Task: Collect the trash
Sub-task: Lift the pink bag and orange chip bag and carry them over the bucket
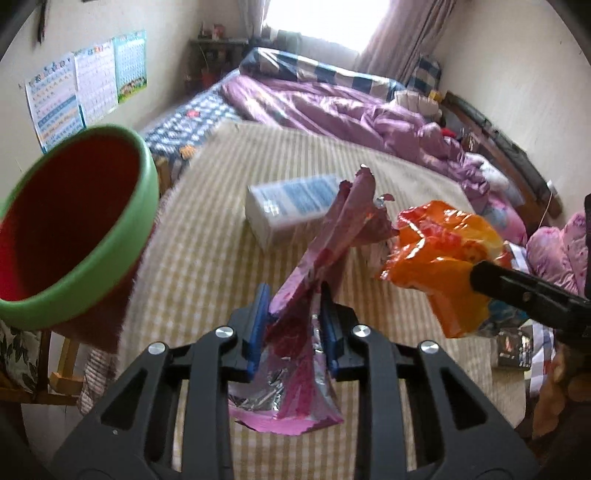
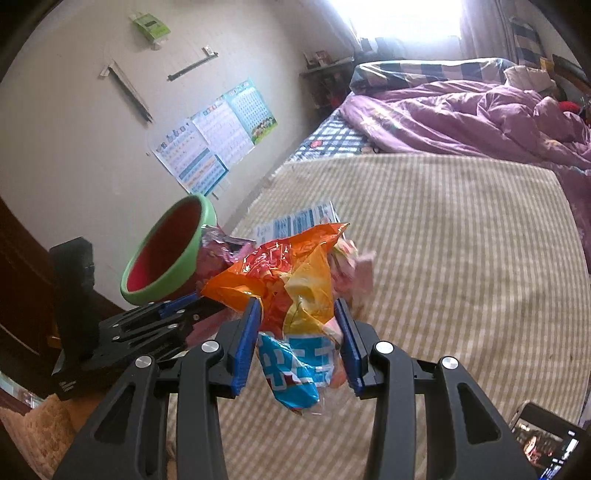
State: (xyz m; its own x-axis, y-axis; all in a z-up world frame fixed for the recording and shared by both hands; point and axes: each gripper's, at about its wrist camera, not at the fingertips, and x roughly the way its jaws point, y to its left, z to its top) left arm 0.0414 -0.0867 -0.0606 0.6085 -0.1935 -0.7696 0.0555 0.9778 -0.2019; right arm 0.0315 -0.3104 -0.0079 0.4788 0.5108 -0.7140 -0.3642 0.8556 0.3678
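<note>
Your left gripper [image 1: 293,317] is clenched on a crumpled pink foil wrapper [image 1: 325,258], which stands up between the blue pads and hangs loose below them. Your right gripper [image 2: 297,332] is clamped on a crumpled orange, yellow and blue plastic snack bag [image 2: 288,280]; the bag bulges out above the pads and a blue part dangles under them.

Both pieces are thin and slippery, I think, so the grip is the first risk. If you swing too quickly toward the round bin with green rim and red inside [image 1: 74,229], a wrapper can slide out and fall back on the bed. The bin looks tilted and sits at the left, near the bed edge. If you release before the wrapper is over the mouth, it may land on the floor. The two grippers are close together, so they can also knock each other at the opening.

A white rectangular pack with blue print [image 1: 291,206] lies just behind the wrappers on the beige striped bed cover [image 2: 443,240]. Farther away are a rumpled purple quilt [image 1: 332,107], paper posters on the cream wall [image 2: 214,144], and a bright window with curtains [image 1: 325,22].
</note>
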